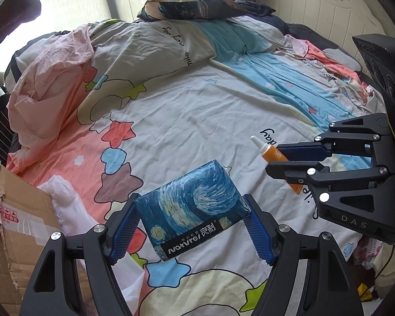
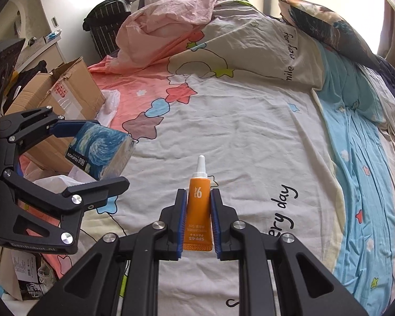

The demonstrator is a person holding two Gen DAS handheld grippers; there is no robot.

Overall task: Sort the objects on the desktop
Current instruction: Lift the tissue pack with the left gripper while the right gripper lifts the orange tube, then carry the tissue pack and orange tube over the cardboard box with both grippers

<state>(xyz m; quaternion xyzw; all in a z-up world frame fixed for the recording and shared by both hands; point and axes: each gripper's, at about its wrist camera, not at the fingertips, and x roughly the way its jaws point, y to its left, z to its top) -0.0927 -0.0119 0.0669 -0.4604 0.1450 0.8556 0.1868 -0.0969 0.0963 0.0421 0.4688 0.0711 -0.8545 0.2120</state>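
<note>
Rumpled cartoon-print bed sheet (image 1: 197,110) with pastel stars and script reading "every day" and "smile". Dark floral pillow (image 1: 197,2) at the far end; crumpled pink blanket (image 2: 168,18) bunched near it. Torn brown cardboard box (image 2: 65,89) with red printing beside the bed, white plastic bag (image 1: 65,200) against it. Left gripper (image 1: 192,226) clamped on blue swirl-painted tissue pack (image 1: 192,208), labelled "Norvrel" or similar, held above the sheet. Right gripper (image 2: 198,221) pinching small orange tube with white nozzle (image 2: 198,210), marked "SPF45 PA+++" and "93"; housing lettered "DAS".
</note>
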